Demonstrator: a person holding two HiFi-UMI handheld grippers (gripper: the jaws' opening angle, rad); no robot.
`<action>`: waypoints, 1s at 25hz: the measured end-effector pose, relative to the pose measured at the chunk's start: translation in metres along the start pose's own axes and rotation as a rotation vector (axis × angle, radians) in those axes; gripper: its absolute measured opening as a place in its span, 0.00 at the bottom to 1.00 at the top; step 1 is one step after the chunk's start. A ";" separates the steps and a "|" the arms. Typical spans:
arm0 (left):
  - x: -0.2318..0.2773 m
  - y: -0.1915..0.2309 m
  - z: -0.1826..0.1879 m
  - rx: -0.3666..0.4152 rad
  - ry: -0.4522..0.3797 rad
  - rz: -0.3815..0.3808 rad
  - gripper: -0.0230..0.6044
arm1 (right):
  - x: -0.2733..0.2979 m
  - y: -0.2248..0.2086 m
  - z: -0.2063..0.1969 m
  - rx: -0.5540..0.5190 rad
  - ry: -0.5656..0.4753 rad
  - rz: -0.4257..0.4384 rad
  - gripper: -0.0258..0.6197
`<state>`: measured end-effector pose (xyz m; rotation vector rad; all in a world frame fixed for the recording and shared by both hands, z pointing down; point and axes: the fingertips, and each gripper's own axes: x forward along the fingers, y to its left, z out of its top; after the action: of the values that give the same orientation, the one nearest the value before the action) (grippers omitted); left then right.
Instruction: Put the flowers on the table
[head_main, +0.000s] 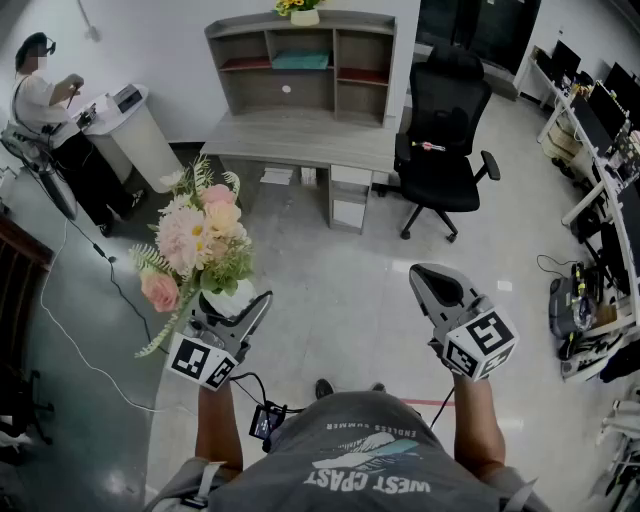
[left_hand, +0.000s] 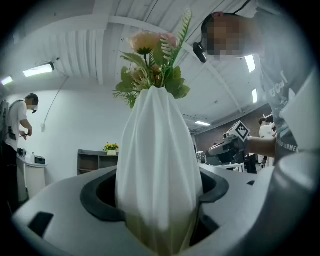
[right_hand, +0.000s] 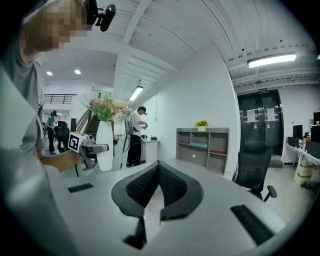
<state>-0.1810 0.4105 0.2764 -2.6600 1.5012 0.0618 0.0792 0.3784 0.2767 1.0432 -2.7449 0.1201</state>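
A bouquet of pink and cream flowers (head_main: 200, 240) stands in a white ribbed vase (head_main: 228, 298). My left gripper (head_main: 235, 310) is shut on the vase body and holds it upright above the floor. In the left gripper view the vase (left_hand: 157, 165) fills the space between both jaws, with the flowers (left_hand: 152, 65) on top. My right gripper (head_main: 430, 285) hangs to the right, shut and empty; its pads meet at the tip (right_hand: 159, 167). The grey table (head_main: 300, 135) with a shelf unit stands ahead. In the right gripper view the vase (right_hand: 105, 145) shows at the left.
A black office chair (head_main: 445, 130) sits right of the table. A person (head_main: 40, 100) stands at a white bin (head_main: 140, 130) far left. A small pot of yellow flowers (head_main: 300, 8) tops the shelf. Cables cross the floor at left; desks with monitors (head_main: 600, 110) line the right.
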 end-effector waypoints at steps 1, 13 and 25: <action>0.000 0.001 -0.002 -0.002 -0.001 -0.004 0.68 | 0.001 0.001 -0.001 0.001 0.005 -0.004 0.08; 0.004 0.009 -0.011 -0.007 -0.011 -0.047 0.68 | 0.012 0.005 -0.007 0.008 0.006 -0.032 0.08; 0.016 0.025 -0.020 -0.028 -0.024 -0.092 0.68 | 0.031 0.003 -0.010 0.057 -0.012 -0.054 0.09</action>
<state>-0.1943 0.3827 0.2932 -2.7358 1.3790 0.1080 0.0563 0.3620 0.2927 1.1347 -2.7362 0.1858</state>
